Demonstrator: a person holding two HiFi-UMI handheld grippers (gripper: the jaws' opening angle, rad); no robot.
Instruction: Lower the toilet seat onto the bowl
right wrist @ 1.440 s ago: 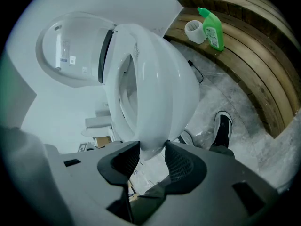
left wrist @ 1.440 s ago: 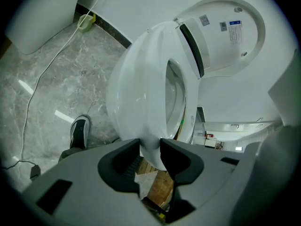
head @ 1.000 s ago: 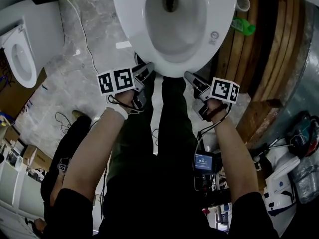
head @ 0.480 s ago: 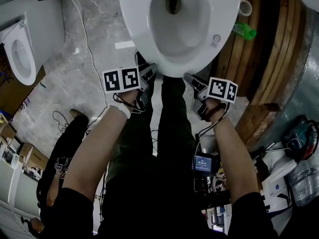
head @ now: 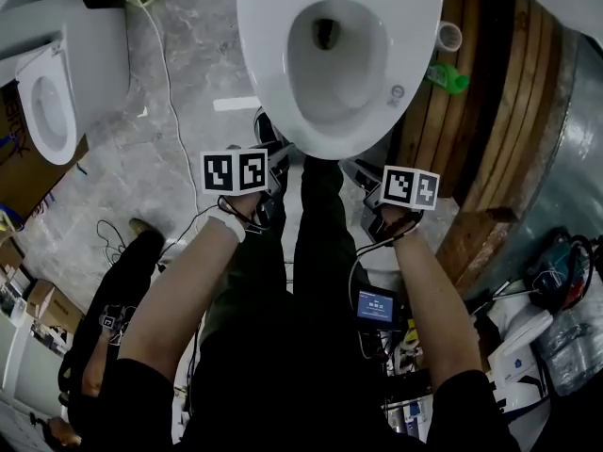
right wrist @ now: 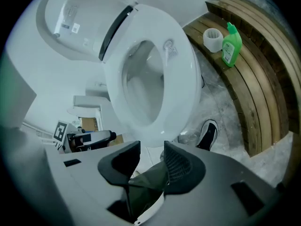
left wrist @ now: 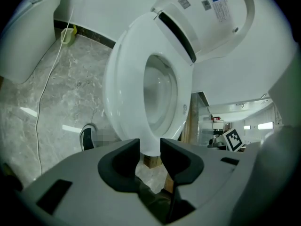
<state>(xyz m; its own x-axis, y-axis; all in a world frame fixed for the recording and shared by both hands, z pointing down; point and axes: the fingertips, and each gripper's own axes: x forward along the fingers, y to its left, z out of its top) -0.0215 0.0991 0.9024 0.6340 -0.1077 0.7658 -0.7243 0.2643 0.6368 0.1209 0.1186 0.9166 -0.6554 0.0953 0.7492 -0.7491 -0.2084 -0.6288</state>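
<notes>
We see toilet seat down on bowl; L gripper & R gripper near its front; jaws part-open, empty.

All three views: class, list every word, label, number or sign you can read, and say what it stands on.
No text reads clearly anywhere.
Stickers on the raised lid: print too small.
Green bottle: label blurred.
Small screen at the person's waist: digits blurred.
Round mark on the toilet seat: unreadable.
Marker cubes: black-and-white patterns, no words.
</notes>
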